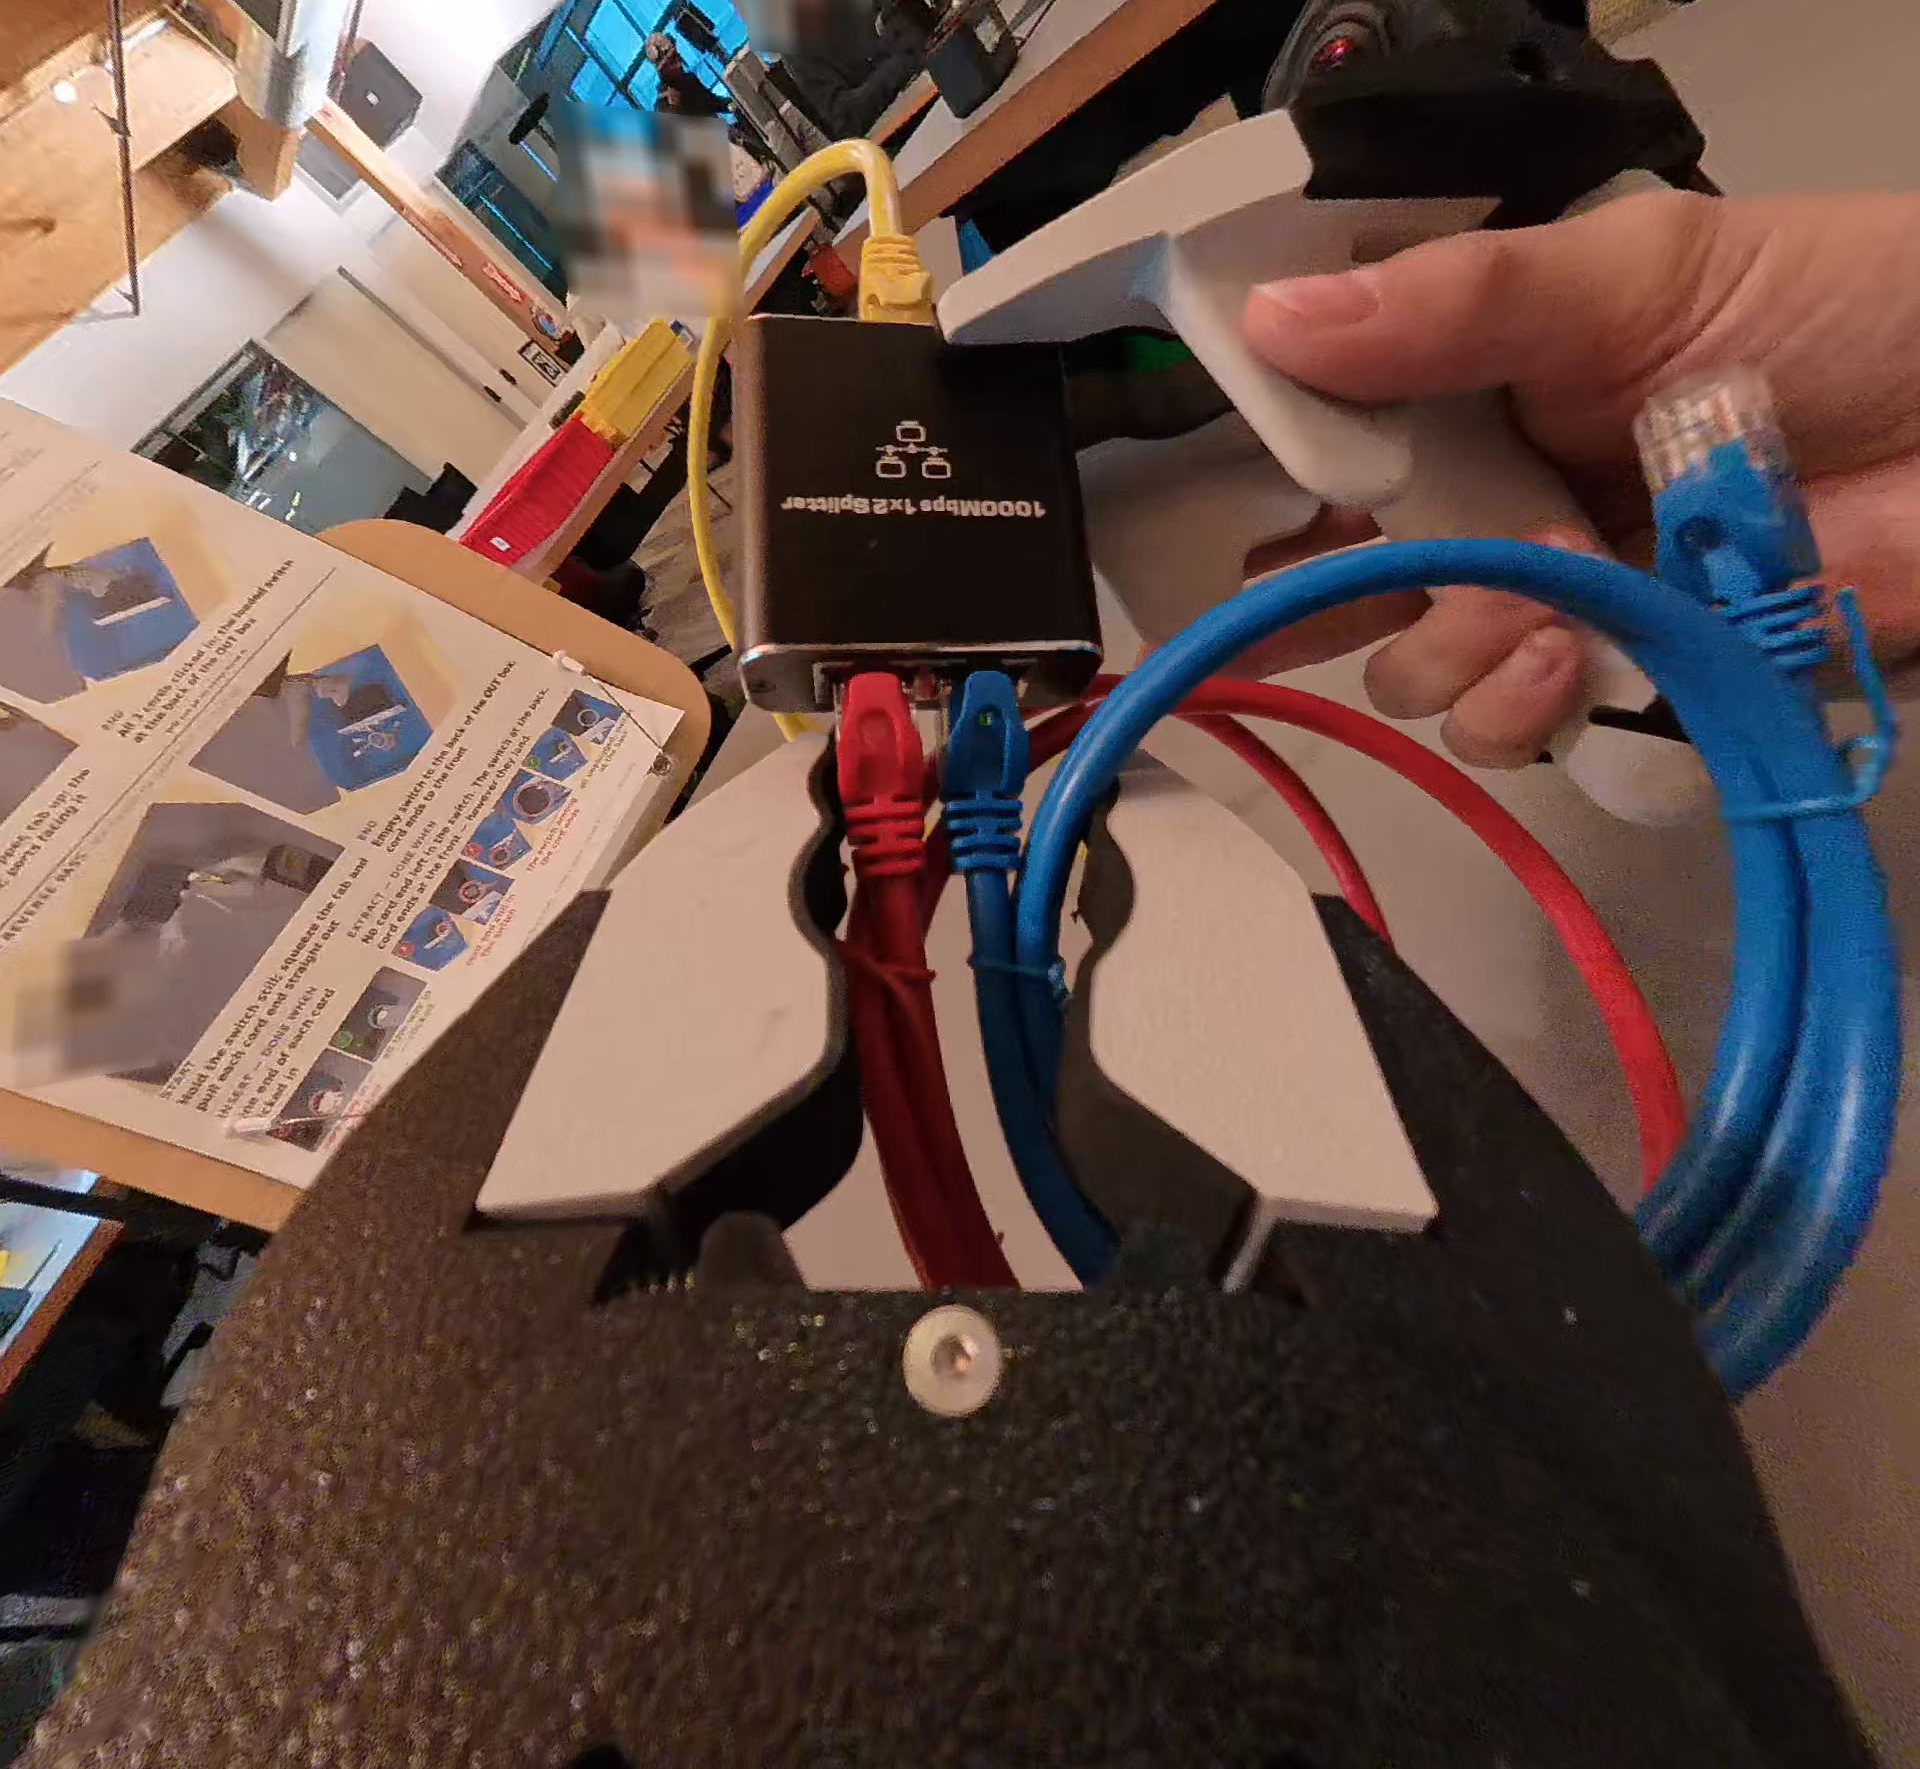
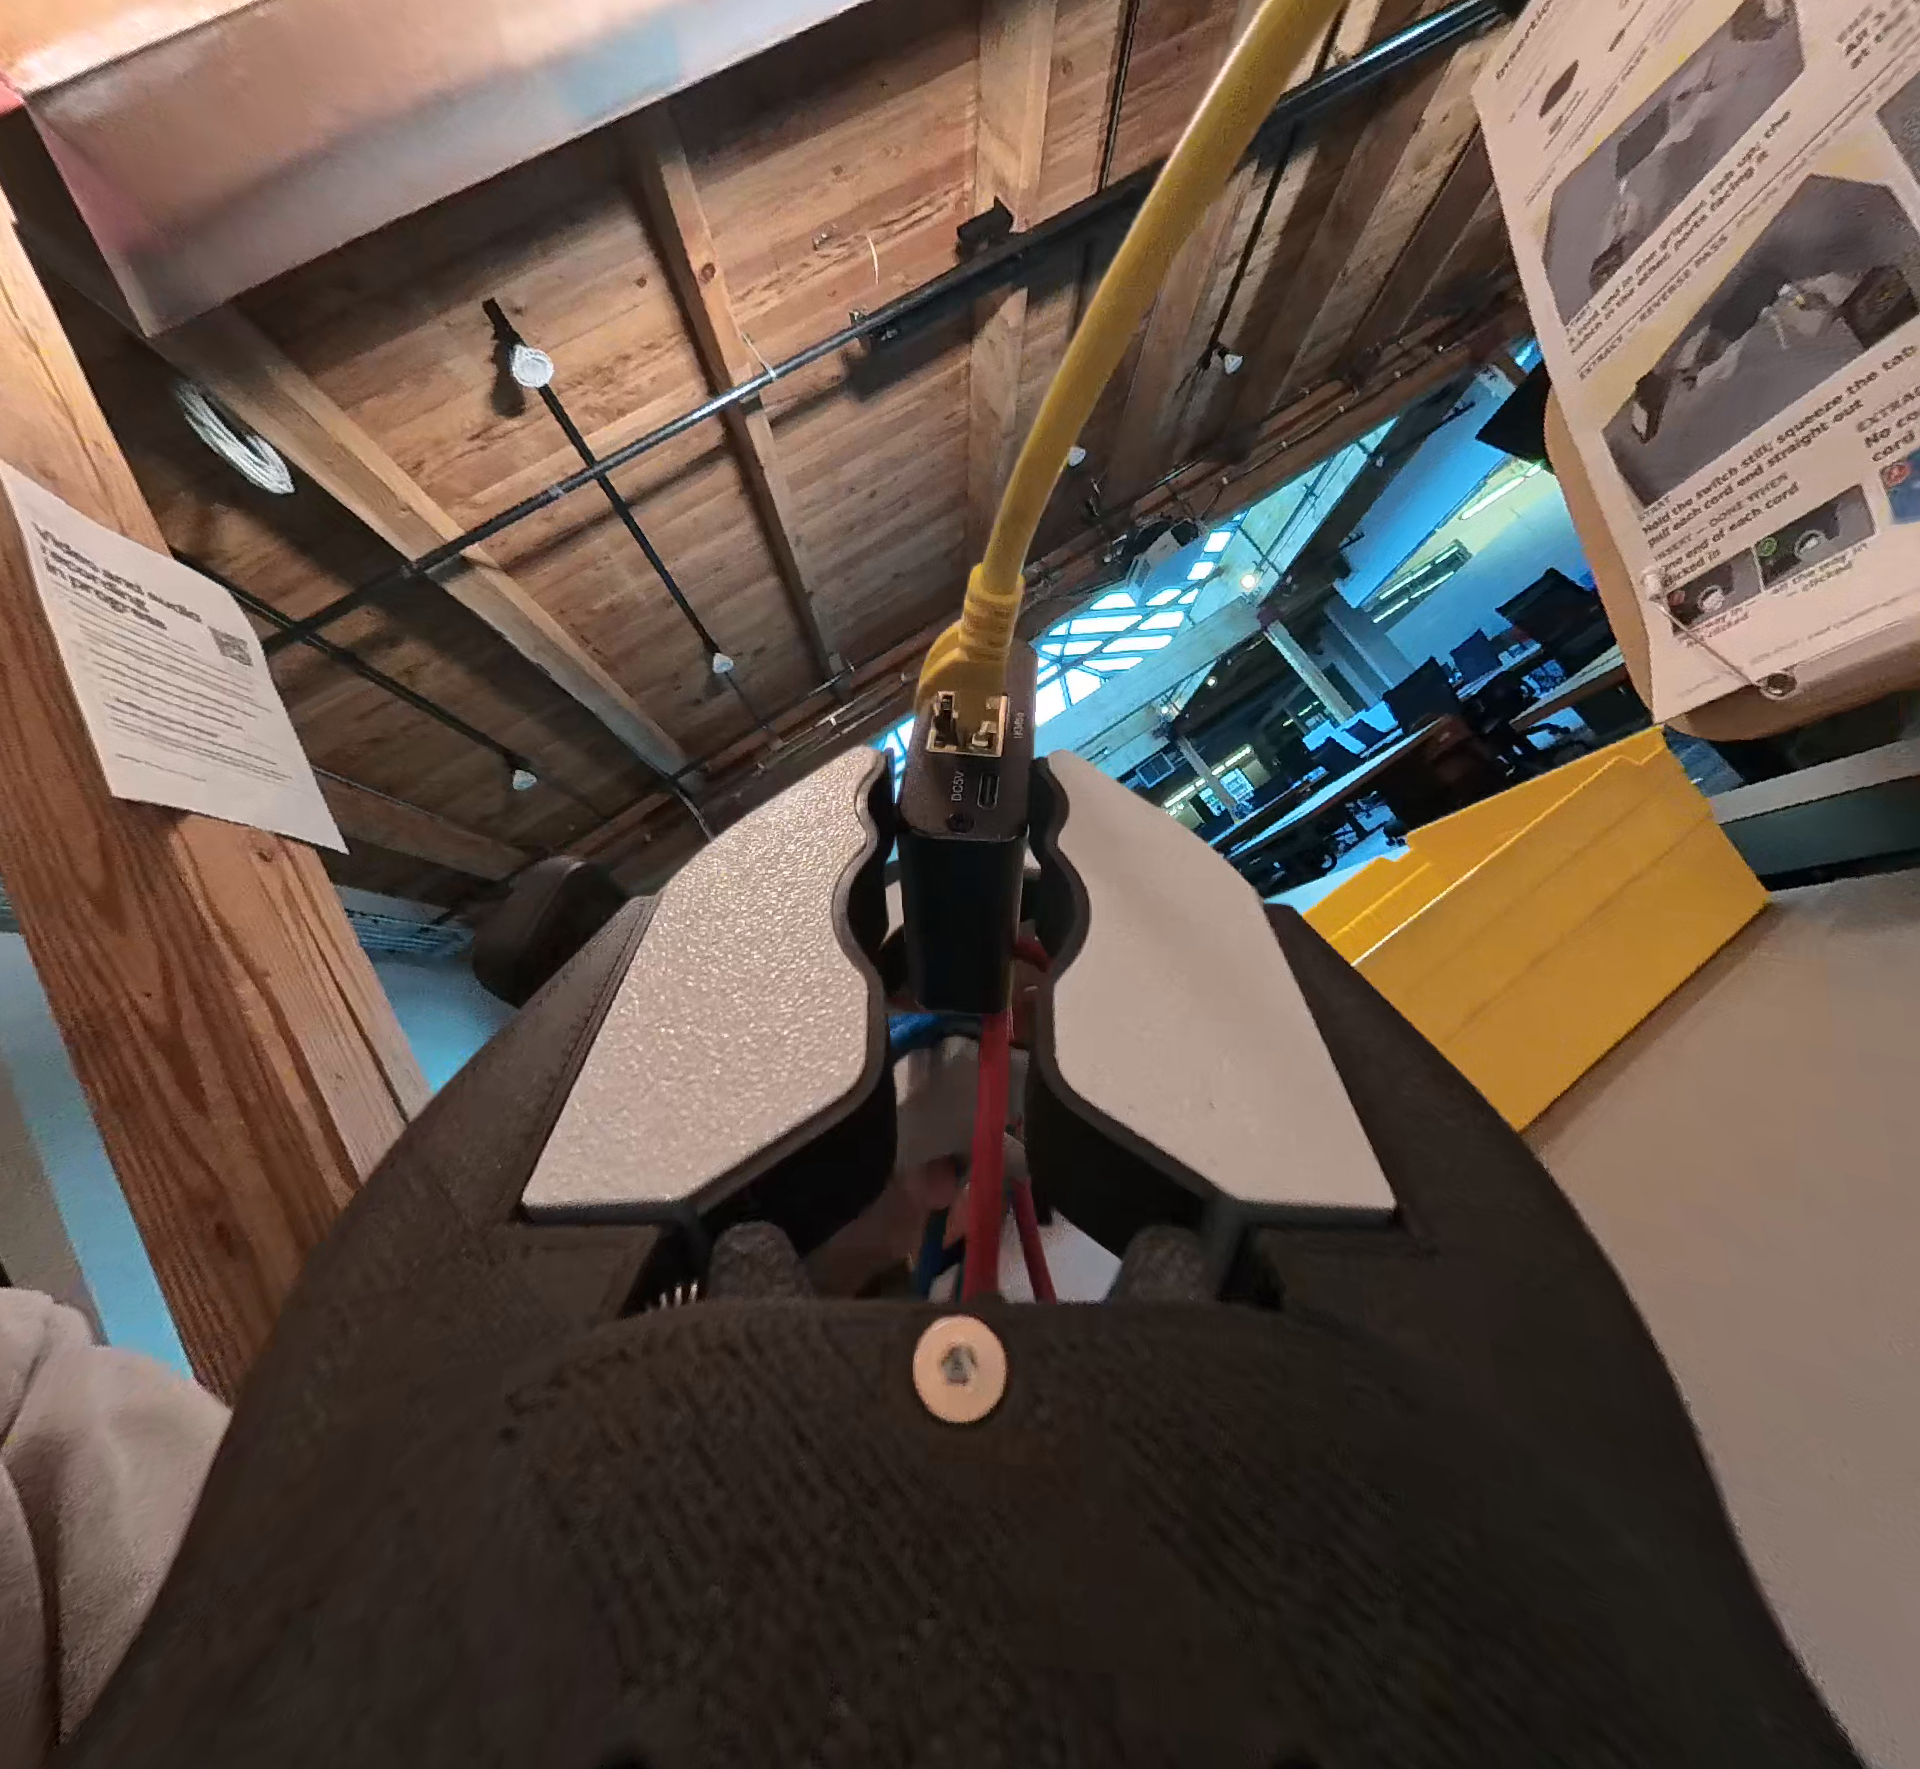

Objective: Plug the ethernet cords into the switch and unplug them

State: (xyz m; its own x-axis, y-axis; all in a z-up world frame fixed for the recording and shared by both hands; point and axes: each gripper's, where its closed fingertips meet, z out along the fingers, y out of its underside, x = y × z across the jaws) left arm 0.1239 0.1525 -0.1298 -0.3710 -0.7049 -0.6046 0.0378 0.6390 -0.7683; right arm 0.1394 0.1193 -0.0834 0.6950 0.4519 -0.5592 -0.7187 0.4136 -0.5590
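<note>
A small black switch (image 1: 914, 493) is held in the air by my right gripper (image 1: 1049, 337), which a hand (image 1: 1683, 306) holds. In the right wrist view my right gripper (image 2: 961, 784) is shut on the switch (image 2: 956, 898). A yellow cord (image 1: 888, 275) is plugged into its far end and also shows in the right wrist view (image 2: 977, 649). A red cord (image 1: 881, 784) and a blue cord (image 1: 985, 784) are plugged into its near side. My left gripper (image 1: 961, 800) is open, its fingers on either side of these two plugs. The blue cord's free plug (image 1: 1709, 441) hangs by the hand.
An instruction sheet on a clipboard (image 1: 312, 784) stands at the left and also shows in the right wrist view (image 2: 1714, 285). A yellow bin (image 2: 1538, 930) sits on the grey table (image 2: 1714, 1356). A wooden post (image 2: 239, 992) with a paper notice (image 2: 156, 659) stands at the left. One gripper's finger ends stand about 6 cm off the other's.
</note>
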